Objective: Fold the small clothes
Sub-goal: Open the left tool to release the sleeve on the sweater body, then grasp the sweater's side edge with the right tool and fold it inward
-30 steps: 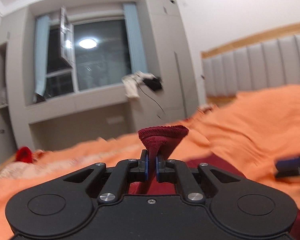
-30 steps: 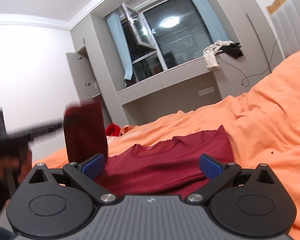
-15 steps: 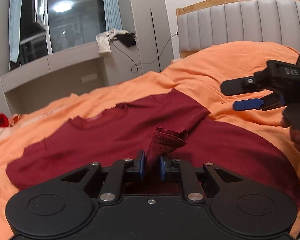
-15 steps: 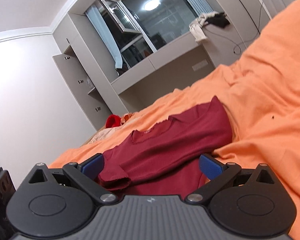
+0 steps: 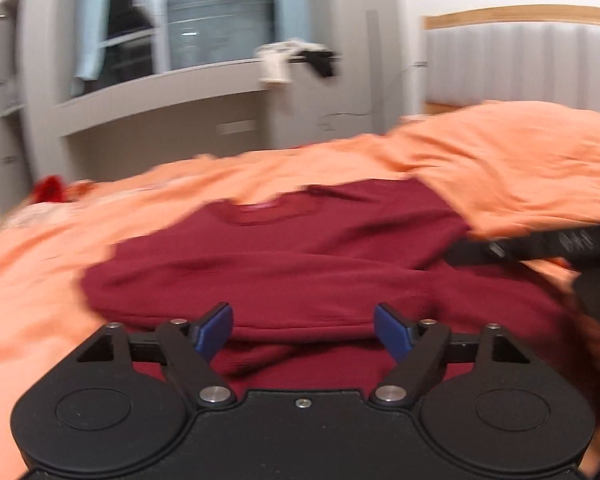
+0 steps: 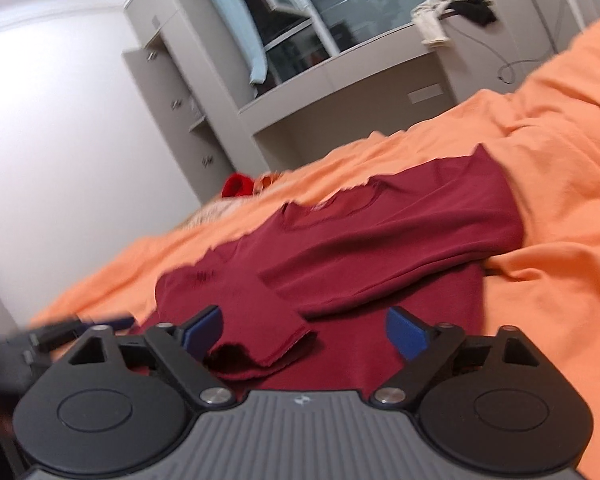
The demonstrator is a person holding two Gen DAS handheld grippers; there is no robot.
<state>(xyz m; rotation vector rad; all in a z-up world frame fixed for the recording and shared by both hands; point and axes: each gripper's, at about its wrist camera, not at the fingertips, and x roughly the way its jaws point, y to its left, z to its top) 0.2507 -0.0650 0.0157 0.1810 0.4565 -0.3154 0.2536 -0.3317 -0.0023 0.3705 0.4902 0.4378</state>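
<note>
A dark red long-sleeved shirt (image 5: 292, 248) lies flat on the orange bedspread (image 5: 500, 152), neck toward the window. Both sleeves are folded across its body. My left gripper (image 5: 304, 330) is open and empty, just above the near edge of the folded left sleeve. My right gripper (image 6: 304, 330) is open and empty over the shirt (image 6: 380, 232), with the left sleeve's cuff (image 6: 260, 344) lying right in front of its left finger. The right gripper shows at the right edge of the left wrist view (image 5: 540, 246); the left gripper shows blurred at the left edge of the right wrist view (image 6: 72, 330).
A padded grey headboard (image 5: 532, 64) stands at the right. A grey window desk (image 5: 172, 92) with clothes on its ledge (image 5: 276, 60) lies beyond the bed. A bright red garment (image 6: 238, 186) sits at the bed's far left. A grey wardrobe (image 6: 168, 112) stands at the left.
My left gripper carried the sleeve cuff down across the shirt, then opened and let it go. The sleeve now lies folded over the body. The right gripper stayed open.
</note>
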